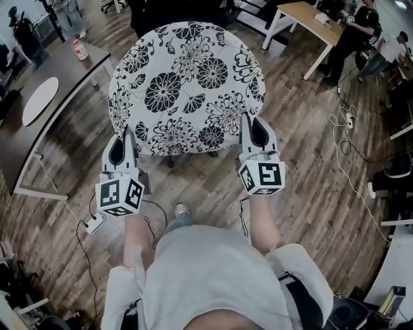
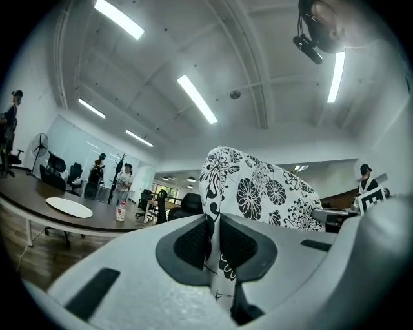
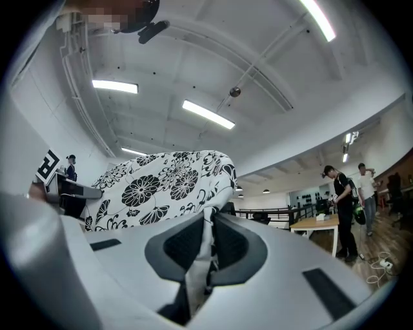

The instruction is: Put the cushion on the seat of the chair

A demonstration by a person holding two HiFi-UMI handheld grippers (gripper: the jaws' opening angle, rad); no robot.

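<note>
The cushion (image 1: 187,87) is round, white with black flowers, and is held out in front of me above the floor. My left gripper (image 1: 123,143) is shut on its near left edge. My right gripper (image 1: 252,126) is shut on its near right edge. In the left gripper view the cushion (image 2: 261,187) rises ahead, and its fabric is pinched between the pads of the left gripper (image 2: 213,243). In the right gripper view the cushion (image 3: 161,180) fills the left, with a fold clamped in the right gripper (image 3: 206,245). The dark chair (image 1: 150,18) is mostly hidden behind and under the cushion.
A dark table (image 1: 55,77) at the left carries a white oval plate (image 1: 40,100) and a bottle (image 1: 79,49). A wooden table (image 1: 310,16) and standing people are at the upper right. Cables and power strips (image 1: 93,223) lie on the wood floor.
</note>
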